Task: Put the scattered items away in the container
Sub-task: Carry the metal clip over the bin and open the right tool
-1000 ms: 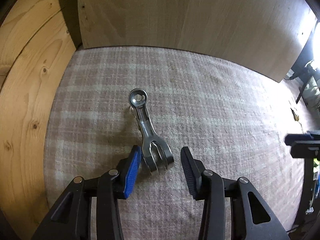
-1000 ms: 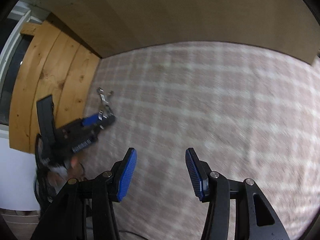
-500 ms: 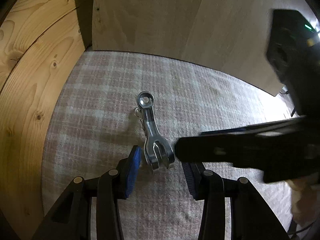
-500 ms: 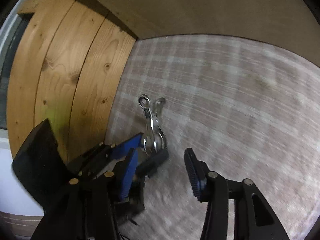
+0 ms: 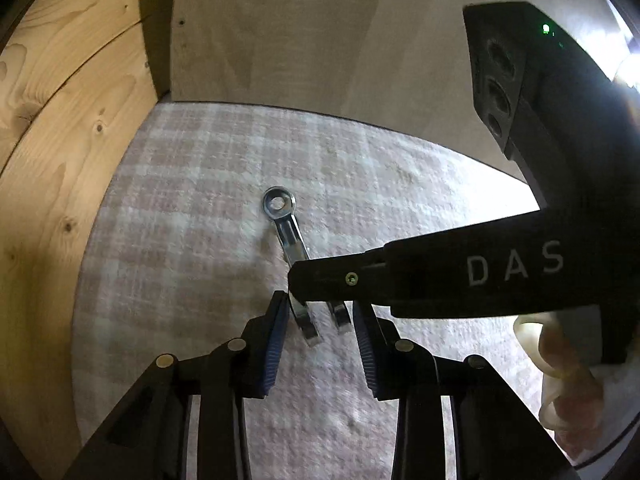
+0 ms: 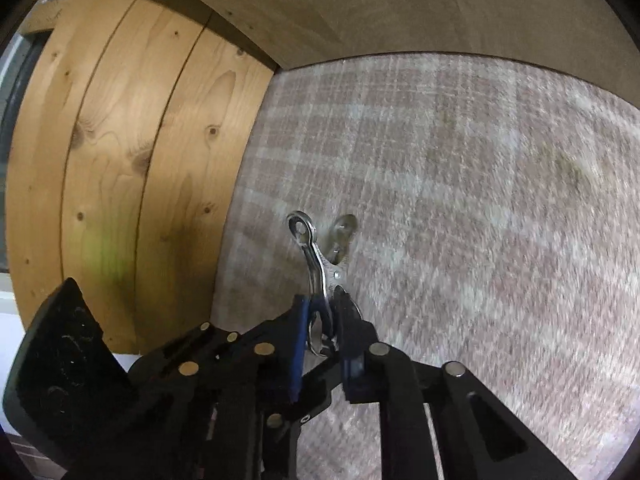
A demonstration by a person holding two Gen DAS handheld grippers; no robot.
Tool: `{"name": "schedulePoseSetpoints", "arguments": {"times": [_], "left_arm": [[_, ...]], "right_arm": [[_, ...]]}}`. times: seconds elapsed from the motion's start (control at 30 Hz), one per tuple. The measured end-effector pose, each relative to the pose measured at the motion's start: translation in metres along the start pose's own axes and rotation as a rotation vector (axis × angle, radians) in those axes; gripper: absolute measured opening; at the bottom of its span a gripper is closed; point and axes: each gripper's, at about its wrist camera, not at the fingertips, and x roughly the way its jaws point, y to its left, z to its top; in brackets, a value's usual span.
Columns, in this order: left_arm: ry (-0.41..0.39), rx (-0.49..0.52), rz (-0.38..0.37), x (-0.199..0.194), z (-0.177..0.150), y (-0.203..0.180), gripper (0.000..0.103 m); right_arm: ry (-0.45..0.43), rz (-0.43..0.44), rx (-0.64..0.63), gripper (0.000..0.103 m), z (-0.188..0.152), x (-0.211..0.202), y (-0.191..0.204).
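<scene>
The right hand-held gripper [image 6: 325,338] is closing on a metal clip [image 6: 320,276], and its pads appear already to press the clip's near end from both sides, though the spot is dark and crowded, so how firm the hold is cannot be told. In the left wrist view this same gripper reaches in from the right as a long black finger marked "DAS", lying across the clip's middle. A person's hand [image 5: 560,376] shows at the right edge behind it.

The left hand-held gripper [image 5: 320,322] is closing too, its jaws standing on either side of the clip's two near prongs. The left blue pad [image 5: 275,344] is at, or just beside, the left prong; the right pad stands slightly apart from the other prong.

The metal clip [image 5: 294,248] lies on the checked cloth [image 5: 192,264] covering the desk, its ring end pointing to the far side and its forked end near the grippers. Farther out, a pale wall panel [image 5: 280,32] rises behind the cloth, and knotty wooden boards [image 6: 132,160] stand at the left.
</scene>
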Motion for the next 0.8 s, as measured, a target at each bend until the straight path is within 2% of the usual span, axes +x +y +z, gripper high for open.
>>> {"name": "schedulePoseSetpoints", "arguments": {"times": [0.17, 0.27, 0.33, 0.43, 0.5, 0.67, 0.8], "left_arm": [[-0.001, 0.016, -0.002, -0.008, -0.019, -0.041, 0.036], [-0.005, 0.030, -0.018, -0.041, -0.034, -0.045, 0.036], [-0.009, 0.043, -0.026, -0.048, -0.041, -0.061, 0.036], [-0.016, 0.080, -0.037, -0.059, -0.043, -0.087, 0.037], [-0.022, 0.116, -0.045, -0.091, -0.032, -0.090, 0.037], [-0.036, 0.242, -0.074, -0.112, -0.044, -0.170, 0.038], [-0.041, 0.346, -0.128, -0.116, -0.051, -0.241, 0.038]], "right_arm": [[-0.016, -0.006, -0.013, 0.009, -0.016, -0.012, 0.001], [-0.024, -0.007, -0.015, 0.009, -0.035, -0.027, 0.000], [-0.034, -0.014, -0.020, 0.009, -0.049, -0.039, -0.001], [-0.063, -0.019, -0.015, 0.009, -0.070, -0.064, -0.005], [-0.093, -0.021, -0.012, 0.009, -0.087, -0.082, -0.011], [-0.180, -0.017, 0.029, 0.009, -0.127, -0.139, -0.033], [-0.279, -0.021, 0.095, 0.009, -0.162, -0.189, -0.063]]}}
